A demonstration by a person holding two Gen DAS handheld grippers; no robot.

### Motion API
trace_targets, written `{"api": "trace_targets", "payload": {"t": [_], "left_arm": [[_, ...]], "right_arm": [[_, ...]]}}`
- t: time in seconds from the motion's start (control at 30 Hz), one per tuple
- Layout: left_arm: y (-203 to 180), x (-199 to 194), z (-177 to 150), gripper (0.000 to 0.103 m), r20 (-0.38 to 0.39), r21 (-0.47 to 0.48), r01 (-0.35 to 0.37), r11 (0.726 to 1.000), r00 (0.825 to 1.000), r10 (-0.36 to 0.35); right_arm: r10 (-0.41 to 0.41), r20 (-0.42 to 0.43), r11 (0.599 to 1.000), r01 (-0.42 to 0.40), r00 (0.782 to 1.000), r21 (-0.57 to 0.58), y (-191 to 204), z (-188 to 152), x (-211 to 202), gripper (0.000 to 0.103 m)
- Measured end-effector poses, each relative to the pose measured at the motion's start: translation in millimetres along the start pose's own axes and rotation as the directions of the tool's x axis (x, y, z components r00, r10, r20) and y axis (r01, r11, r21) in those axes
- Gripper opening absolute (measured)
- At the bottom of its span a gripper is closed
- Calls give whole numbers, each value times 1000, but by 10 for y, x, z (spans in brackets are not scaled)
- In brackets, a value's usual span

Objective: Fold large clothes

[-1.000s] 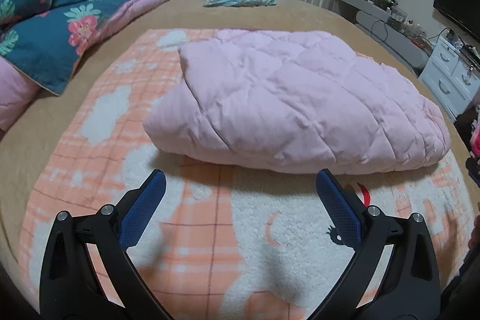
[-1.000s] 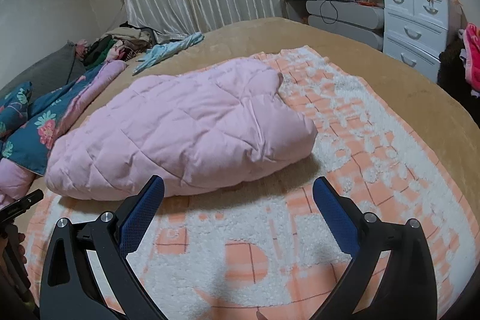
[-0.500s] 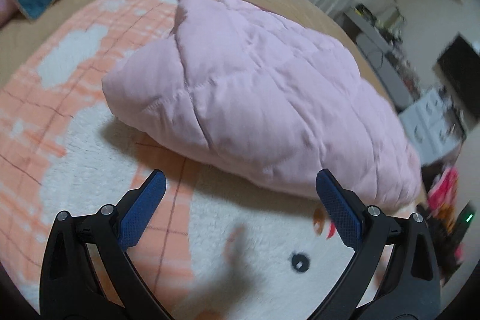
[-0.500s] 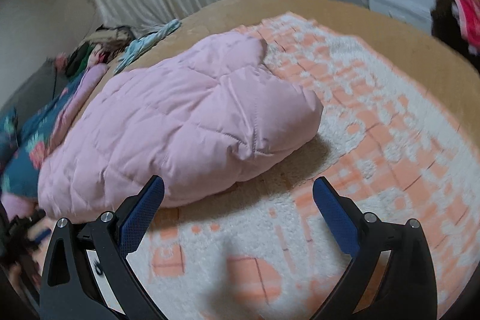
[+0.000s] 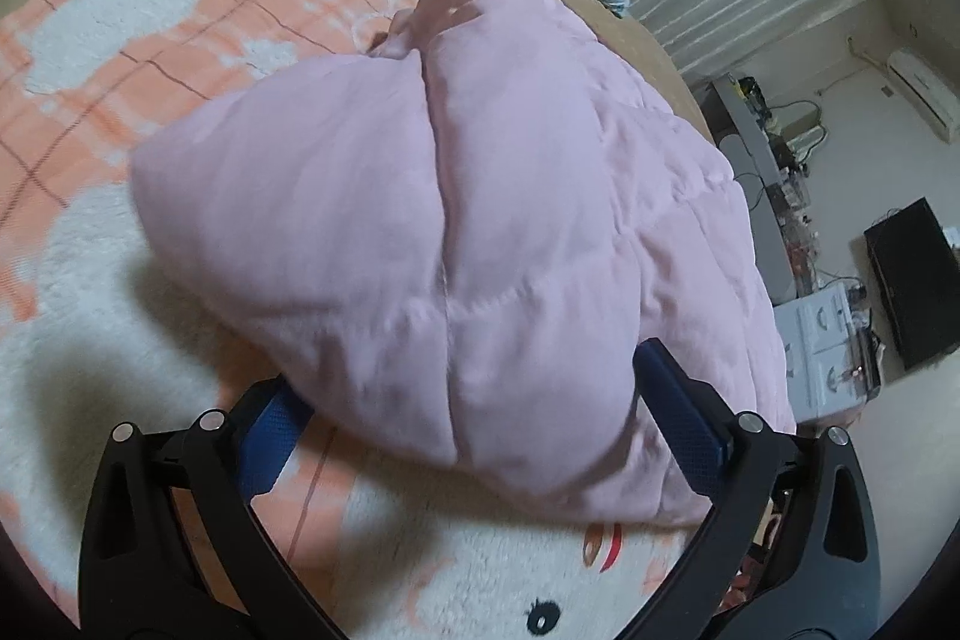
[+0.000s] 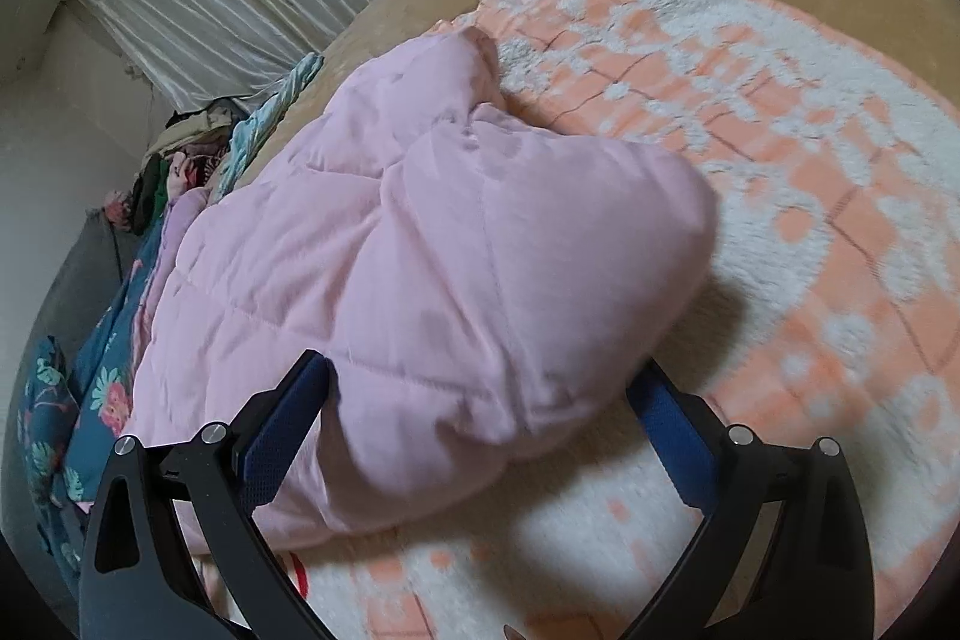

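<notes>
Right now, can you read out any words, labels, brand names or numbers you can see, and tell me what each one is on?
None can be read.
Pink quilted coat: no label or print showing.
Orange and white blanket: cartoon pattern only, no words.
Items on the shelf by the wall: too small and blurred to read.
</notes>
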State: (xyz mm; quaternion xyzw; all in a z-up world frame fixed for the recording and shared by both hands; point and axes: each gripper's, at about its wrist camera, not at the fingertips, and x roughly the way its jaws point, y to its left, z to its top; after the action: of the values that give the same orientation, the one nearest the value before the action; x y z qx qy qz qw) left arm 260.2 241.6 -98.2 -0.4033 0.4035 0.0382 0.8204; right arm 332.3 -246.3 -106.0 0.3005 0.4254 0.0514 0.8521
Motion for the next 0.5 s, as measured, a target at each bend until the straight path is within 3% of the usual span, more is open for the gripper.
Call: {"api": "trace_targets", "payload": {"t": [0.33,0.5], "left_arm": [[-19,180,55,95,24,-4,17,1000,1000,-17],[-32,216,74,95,45,10,20,1000,999,-20]], "right_arm": [[70,-14,997,-70,997,34,-102,113,283,99],[124,-15,992,-124,992,26,-111,135,328,92]]}}
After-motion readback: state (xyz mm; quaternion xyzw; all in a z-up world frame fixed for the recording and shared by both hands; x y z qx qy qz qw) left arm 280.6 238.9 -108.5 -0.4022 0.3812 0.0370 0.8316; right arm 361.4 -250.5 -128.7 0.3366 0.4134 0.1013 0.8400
